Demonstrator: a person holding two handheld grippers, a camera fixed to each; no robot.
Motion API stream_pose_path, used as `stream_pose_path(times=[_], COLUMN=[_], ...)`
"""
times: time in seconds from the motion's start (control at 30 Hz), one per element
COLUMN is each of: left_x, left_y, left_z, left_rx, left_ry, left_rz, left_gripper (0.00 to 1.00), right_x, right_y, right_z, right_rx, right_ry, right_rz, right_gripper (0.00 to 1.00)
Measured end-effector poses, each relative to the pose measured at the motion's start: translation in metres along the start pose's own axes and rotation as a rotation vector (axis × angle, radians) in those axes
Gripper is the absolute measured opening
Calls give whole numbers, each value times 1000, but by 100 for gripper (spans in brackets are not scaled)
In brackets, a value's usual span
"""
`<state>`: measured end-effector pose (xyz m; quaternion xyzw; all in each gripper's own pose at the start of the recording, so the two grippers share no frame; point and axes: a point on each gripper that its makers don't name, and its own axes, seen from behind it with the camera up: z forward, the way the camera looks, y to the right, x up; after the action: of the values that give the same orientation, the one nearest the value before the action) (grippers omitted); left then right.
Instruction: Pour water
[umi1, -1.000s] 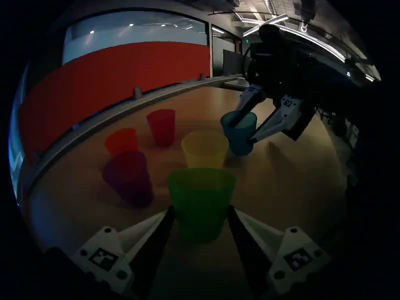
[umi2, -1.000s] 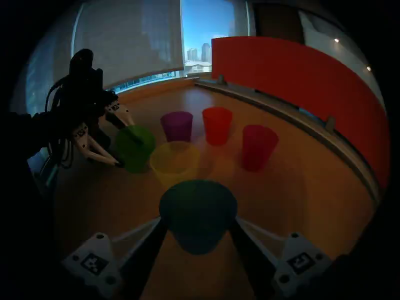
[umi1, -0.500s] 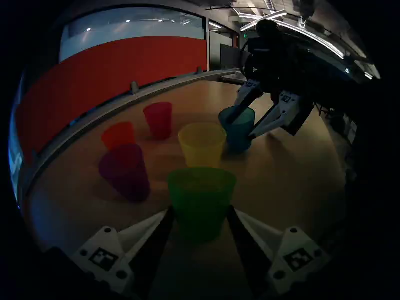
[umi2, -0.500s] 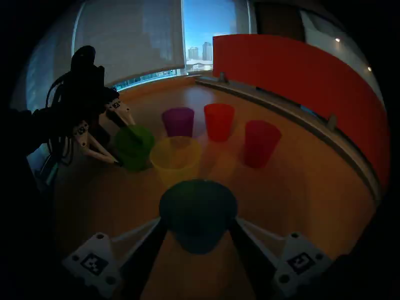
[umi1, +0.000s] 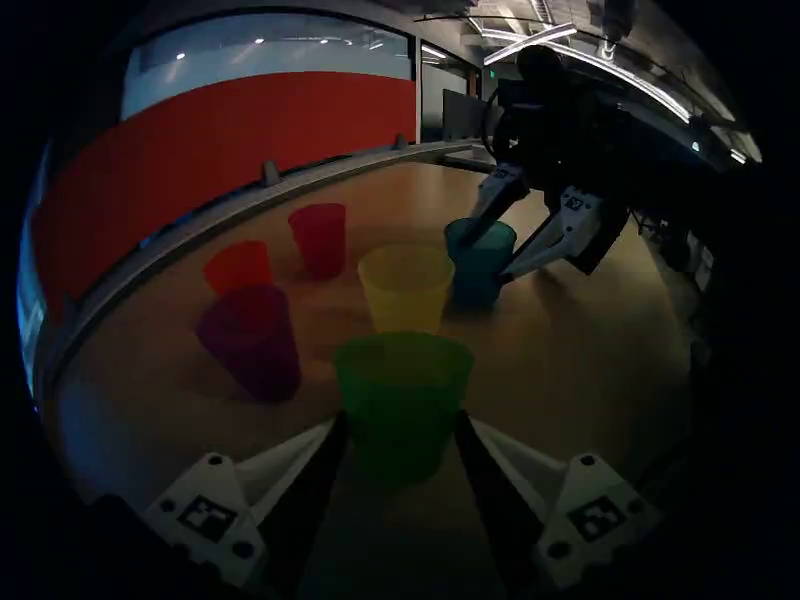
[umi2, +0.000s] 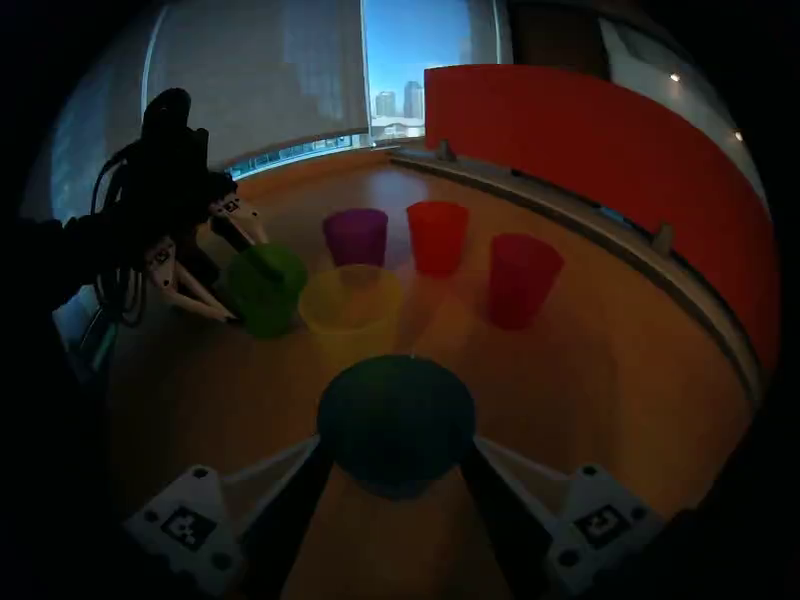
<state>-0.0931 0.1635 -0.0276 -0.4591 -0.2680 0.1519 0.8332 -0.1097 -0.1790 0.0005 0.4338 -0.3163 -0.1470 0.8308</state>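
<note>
My left gripper (umi1: 400, 422) is shut on a green cup (umi1: 403, 385), upright between its fingers. A yellow cup (umi1: 406, 288) stands on the wooden table just beyond it. Behind that is a teal cup (umi1: 479, 262), with my right gripper (umi1: 481, 260) closed around it. In the right gripper view, the right gripper (umi2: 397, 447) holds the teal cup (umi2: 395, 412) close to the camera. The yellow cup (umi2: 350, 310) stands ahead. To its left, the left gripper (umi2: 250, 286) clasps the green cup (umi2: 266, 290). No water can be made out in any cup.
A purple cup (umi1: 252, 340), an orange-red cup (umi1: 238, 268) and a crimson cup (umi1: 319, 238) stand in a row along the left. A raised rail (umi1: 200, 235) and a red wall panel (umi1: 220, 140) border the table (umi1: 590, 340) there. A person's dark sleeves hold the grippers.
The teal cup has shifted slightly and sits a little lower in the right gripper view, its rim wider. The green cup and the other cups have barely moved.
</note>
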Motion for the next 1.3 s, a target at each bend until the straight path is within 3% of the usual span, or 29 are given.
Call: stream_pose_path(times=[0.6,0.9,1.3], left_x=[-16,-16,-19], left_y=[-1,-6,-8], left_z=[-12,-10,-7], left_rx=[10,28,38], left_ry=[-33,-35,-53], left_rz=[-6,-42,-54], left_gripper=[76,77,79], right_x=[-15,-18,-20], right_y=[-4,-5,-3], right_z=[0,0,-2], right_rx=[-17,-19,-24], right_ry=[-39,-51,-52], right_rz=[-17,-16,-6], right_gripper=[87,92,94])
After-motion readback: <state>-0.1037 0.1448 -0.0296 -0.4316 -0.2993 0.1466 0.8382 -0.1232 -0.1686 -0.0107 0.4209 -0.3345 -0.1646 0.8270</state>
